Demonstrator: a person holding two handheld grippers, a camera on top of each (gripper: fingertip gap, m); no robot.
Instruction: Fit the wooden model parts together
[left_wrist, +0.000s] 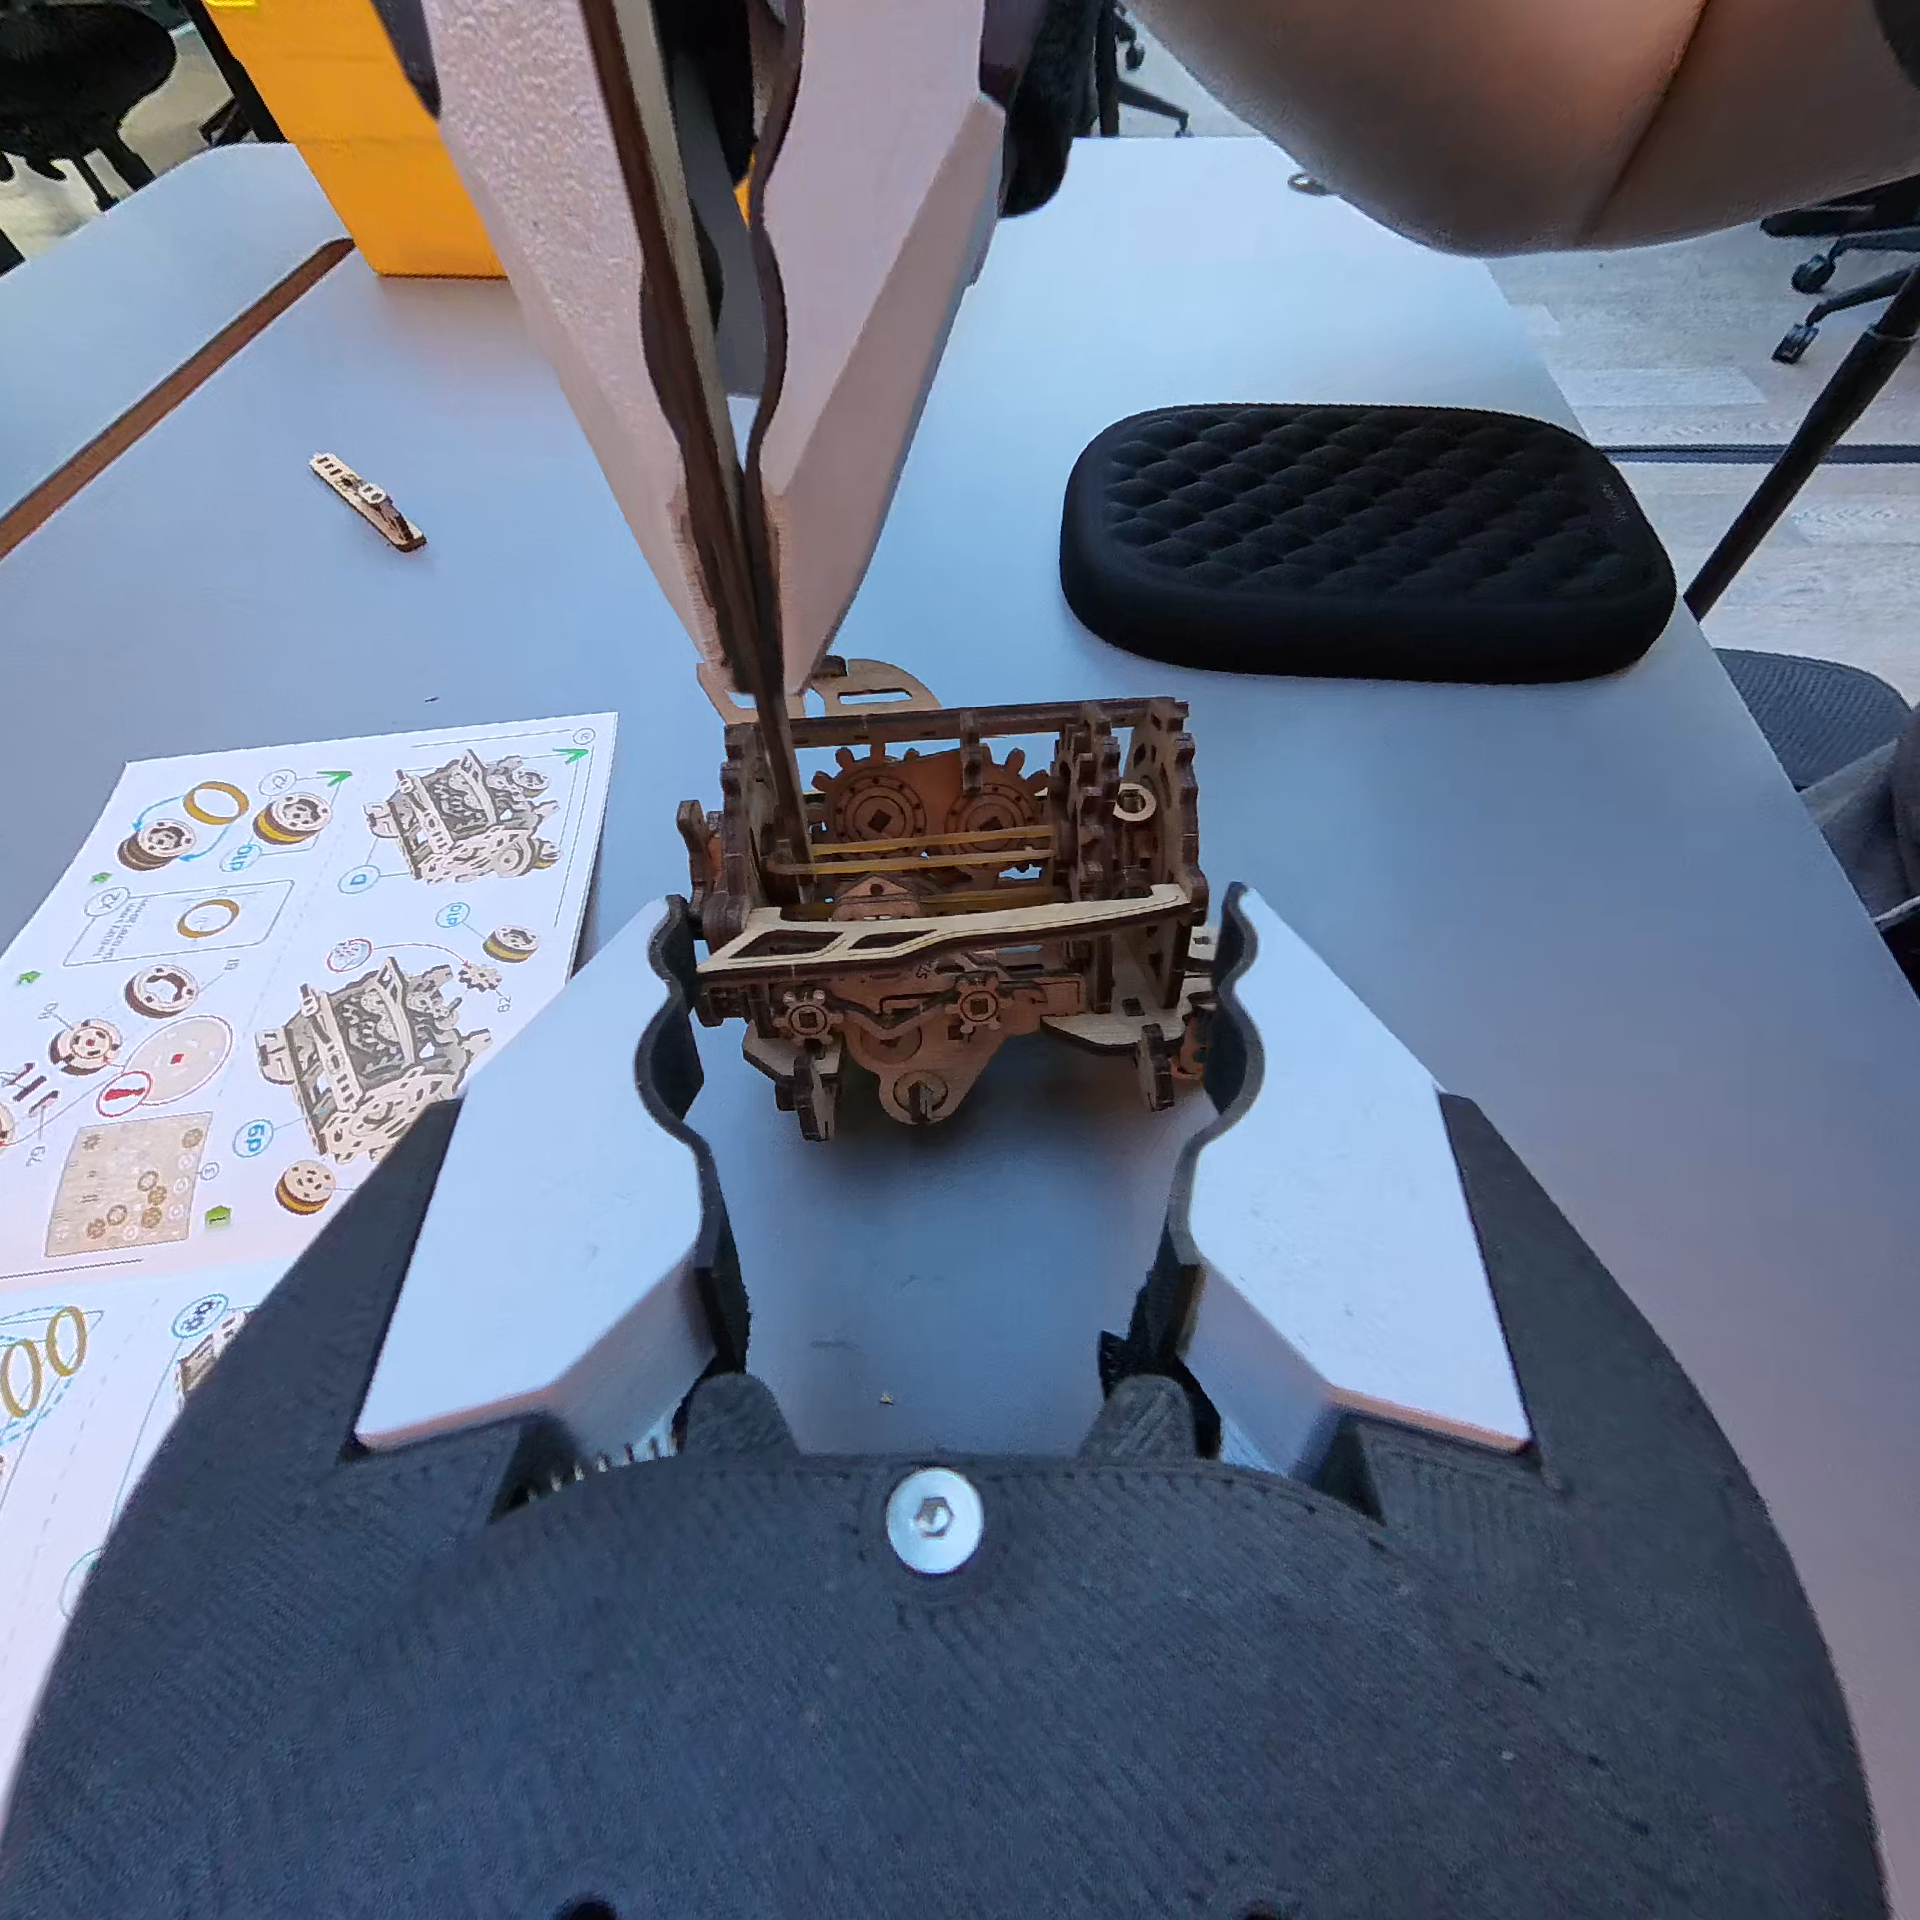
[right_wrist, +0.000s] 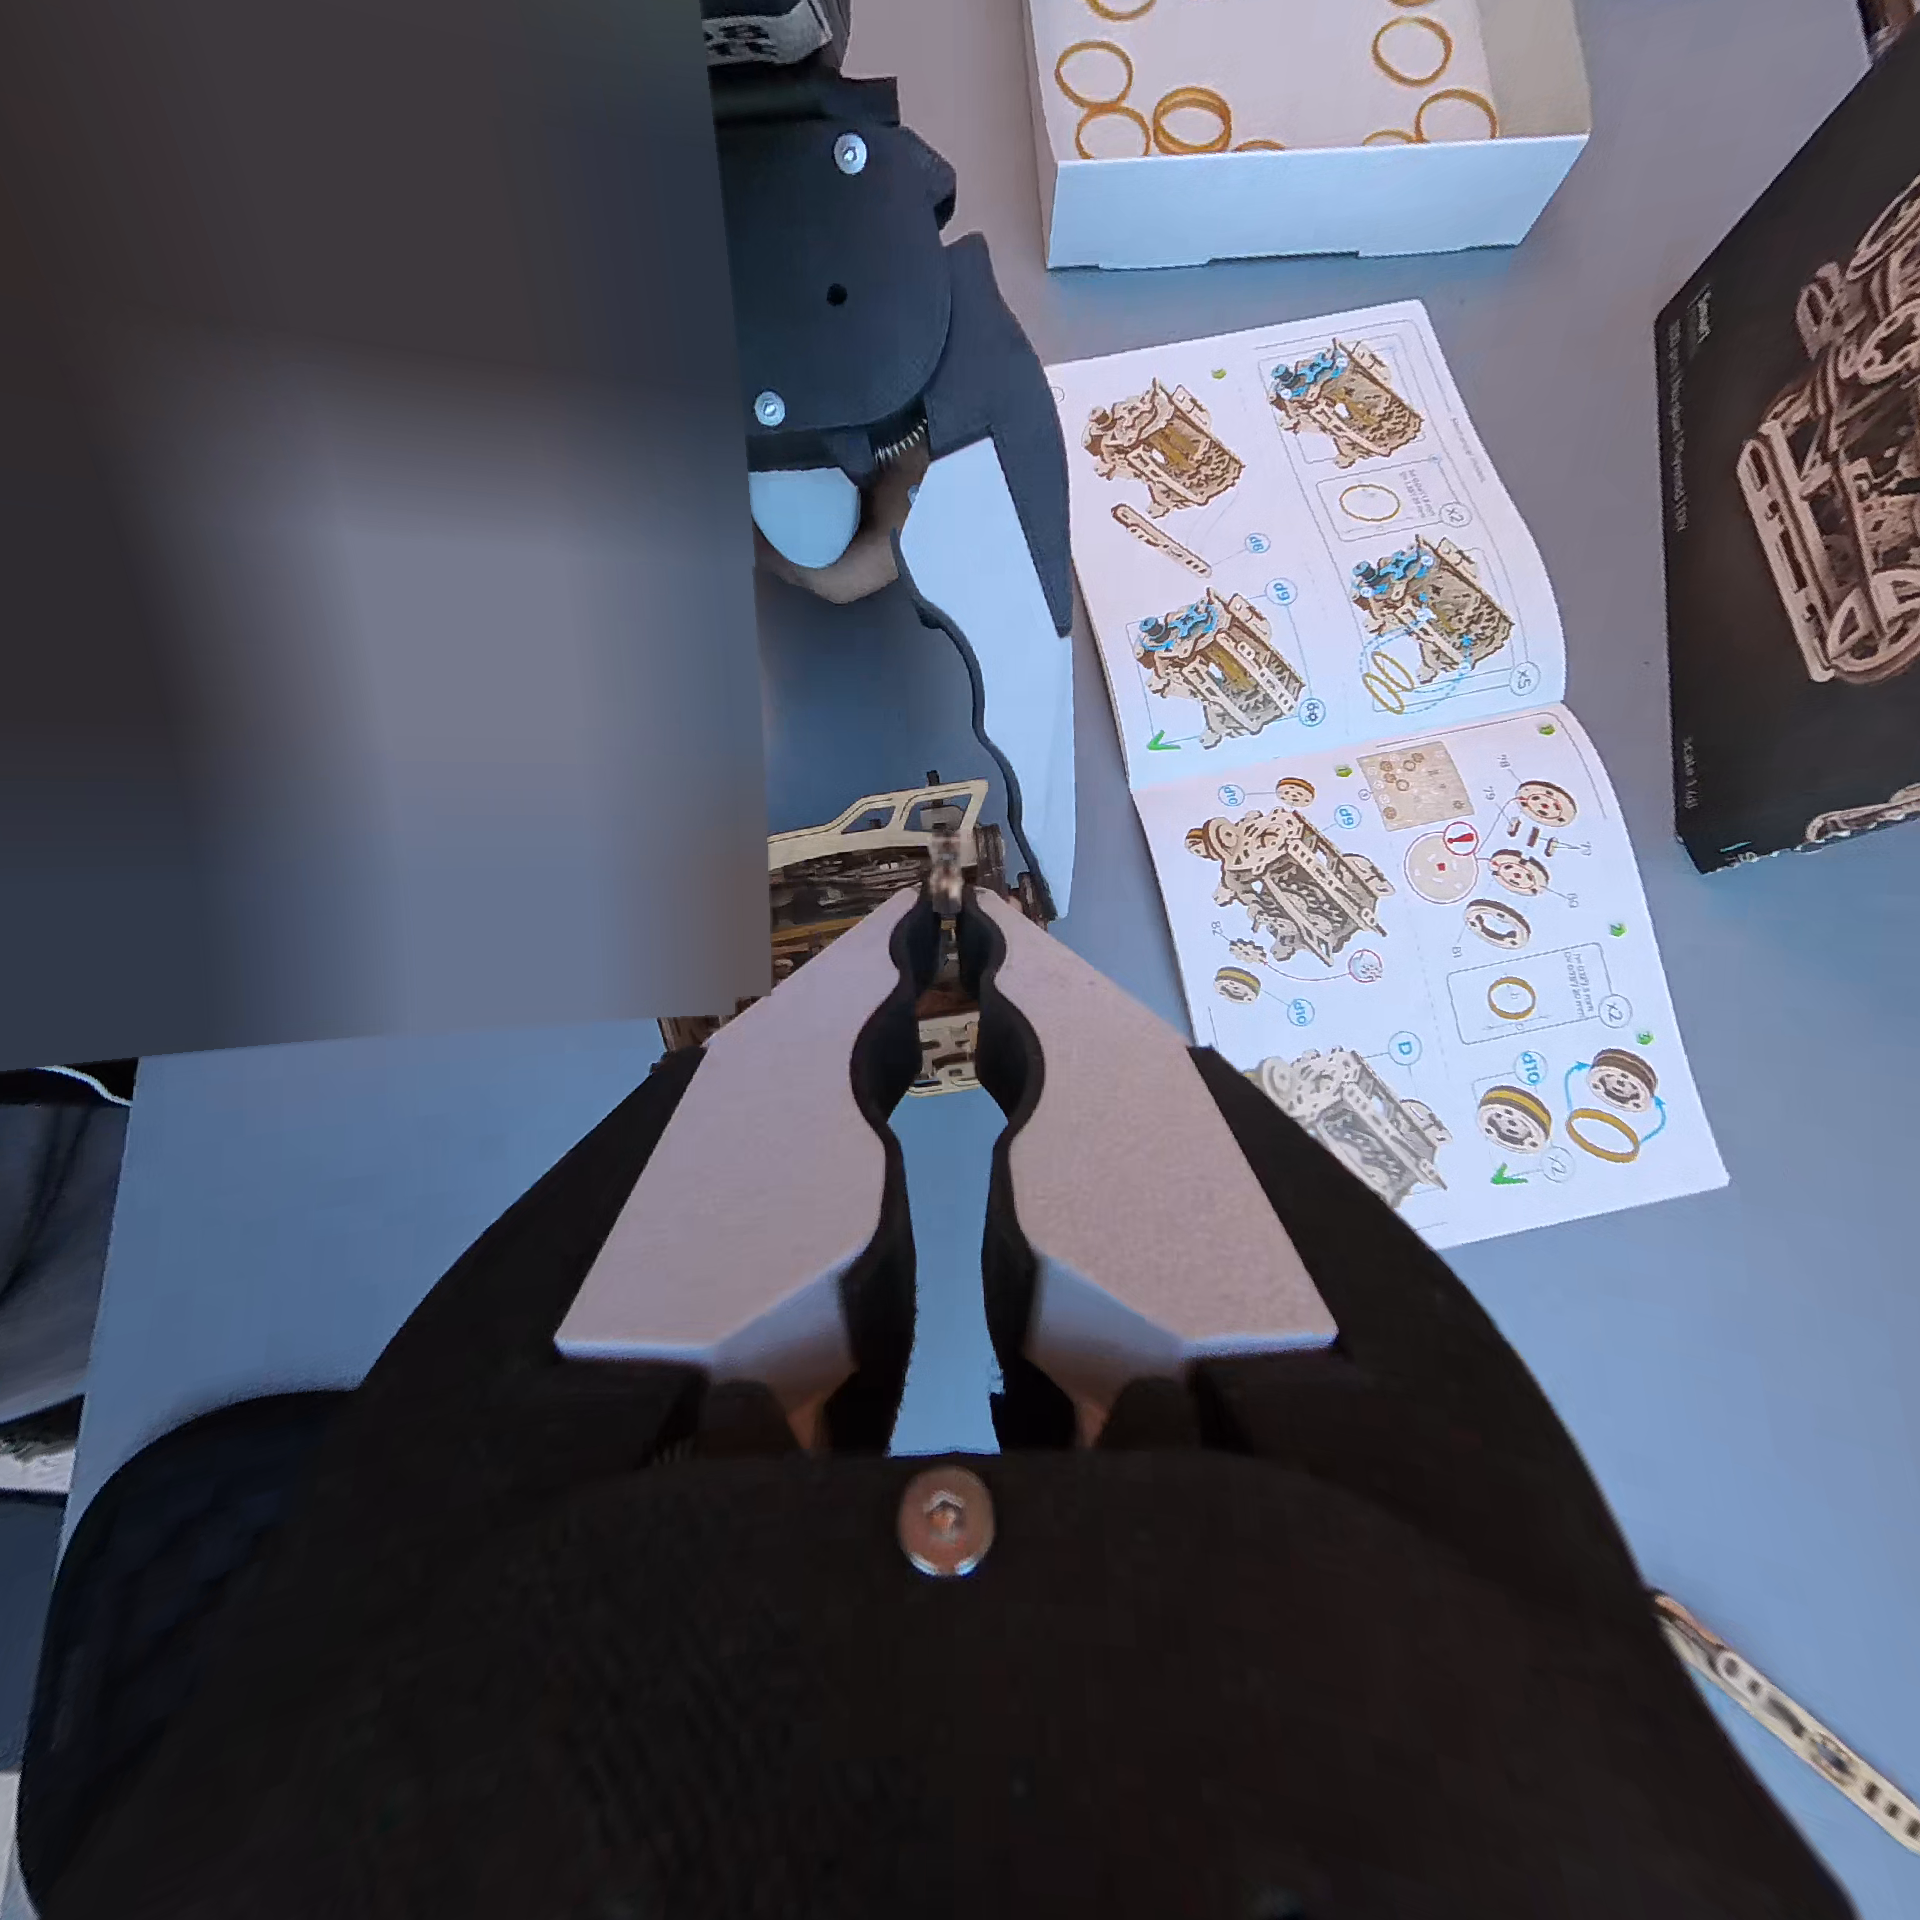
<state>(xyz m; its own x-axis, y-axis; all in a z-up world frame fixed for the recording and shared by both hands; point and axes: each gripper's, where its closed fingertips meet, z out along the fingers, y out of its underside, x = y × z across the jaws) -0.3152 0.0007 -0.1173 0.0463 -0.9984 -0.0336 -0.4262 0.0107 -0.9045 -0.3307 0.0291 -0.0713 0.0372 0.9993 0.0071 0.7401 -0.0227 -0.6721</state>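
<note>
While left hand-held gripper (left_wrist: 951, 997) brackets model (left_wrist: 945, 914), right (right_wrist: 948, 914) pinches strip (right_wrist: 948, 868)

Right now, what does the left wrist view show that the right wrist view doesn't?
Only the left wrist view shows the black quilted pad, the yellow box and a loose wooden strip far off on the table.

Only the right wrist view shows the white box of rubber bands and the dark kit box.

Both show the wooden model, the instruction sheet, and the right gripper pinching a thin wooden strip lowered into the model.
</note>
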